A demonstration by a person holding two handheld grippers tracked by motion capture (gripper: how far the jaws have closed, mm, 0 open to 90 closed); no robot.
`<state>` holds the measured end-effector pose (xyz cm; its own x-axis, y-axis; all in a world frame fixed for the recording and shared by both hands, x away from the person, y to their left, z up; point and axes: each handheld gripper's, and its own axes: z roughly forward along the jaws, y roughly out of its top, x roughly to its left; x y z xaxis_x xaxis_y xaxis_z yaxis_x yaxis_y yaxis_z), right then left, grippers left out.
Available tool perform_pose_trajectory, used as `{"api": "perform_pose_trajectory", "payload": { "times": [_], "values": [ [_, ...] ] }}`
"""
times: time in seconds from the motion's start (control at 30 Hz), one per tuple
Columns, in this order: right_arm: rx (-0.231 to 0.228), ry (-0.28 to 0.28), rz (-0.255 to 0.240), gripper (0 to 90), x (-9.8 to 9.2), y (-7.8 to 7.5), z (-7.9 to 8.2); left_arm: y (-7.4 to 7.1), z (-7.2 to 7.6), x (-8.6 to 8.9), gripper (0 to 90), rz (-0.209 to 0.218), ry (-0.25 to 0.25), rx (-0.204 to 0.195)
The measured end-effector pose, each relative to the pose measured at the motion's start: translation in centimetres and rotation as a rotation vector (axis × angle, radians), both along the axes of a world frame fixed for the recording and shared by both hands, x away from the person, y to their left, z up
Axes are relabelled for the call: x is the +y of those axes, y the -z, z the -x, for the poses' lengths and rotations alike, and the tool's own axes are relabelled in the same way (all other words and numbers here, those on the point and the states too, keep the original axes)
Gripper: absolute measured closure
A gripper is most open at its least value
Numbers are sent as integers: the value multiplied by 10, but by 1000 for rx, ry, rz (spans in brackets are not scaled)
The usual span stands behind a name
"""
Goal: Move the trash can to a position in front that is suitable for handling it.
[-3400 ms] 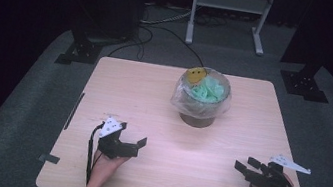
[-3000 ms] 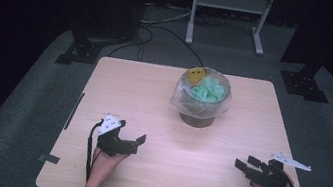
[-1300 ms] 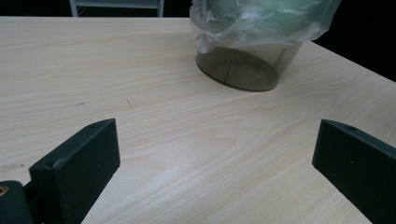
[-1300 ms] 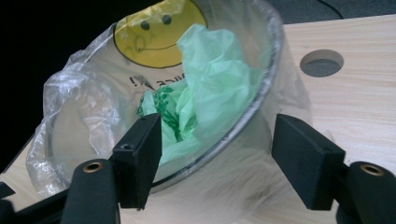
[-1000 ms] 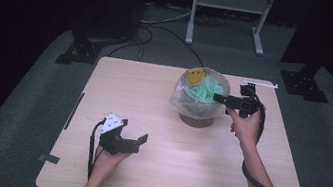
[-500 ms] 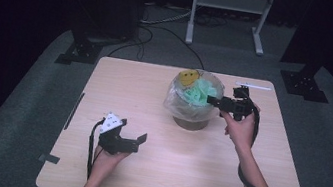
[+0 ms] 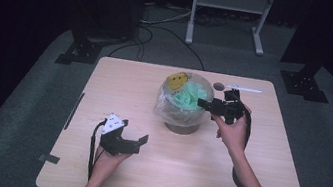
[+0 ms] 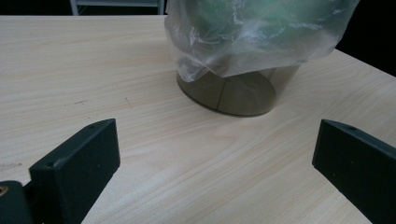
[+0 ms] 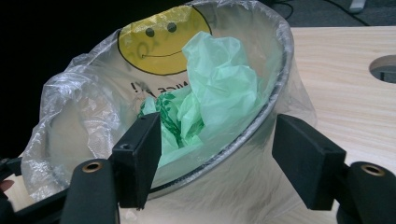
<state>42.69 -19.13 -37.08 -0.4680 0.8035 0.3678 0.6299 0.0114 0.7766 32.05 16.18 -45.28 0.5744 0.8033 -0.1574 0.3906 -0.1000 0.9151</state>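
High view: the right gripper (image 7: 207, 104), low at the frame's right edge seconds ago, has travelled to the right rim of the small round bin lined with a clear plastic bag (image 7: 179, 113) at upper centre of the table (image 7: 105, 84). Its jaws are spread, straddling the rim: one inside by the crumpled green bag (image 9: 210, 88), one outside, nothing gripped yet. A pinch on the liner looks imminent. The bin stands upright, long axis vertical, mouth upward. The left gripper (image 7: 139, 142) rests lower left, jaws released.
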Motion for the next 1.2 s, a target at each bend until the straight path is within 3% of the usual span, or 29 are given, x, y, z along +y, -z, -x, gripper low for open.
{"api": "perform_pose_trajectory", "payload": {
  "times": [0.4,0.73,1.2],
  "values": [
    [-15,-33,-46,326,11,5,6,-4,2,-1,0,20,15,-4],
    [-42,-47,-29,326,23,5,13,-26,11,-7,0,13,52,-63],
    [-57,-57,-36,327,44,7,34,-46,15,3,0,58,52,-75]
  ]
}}
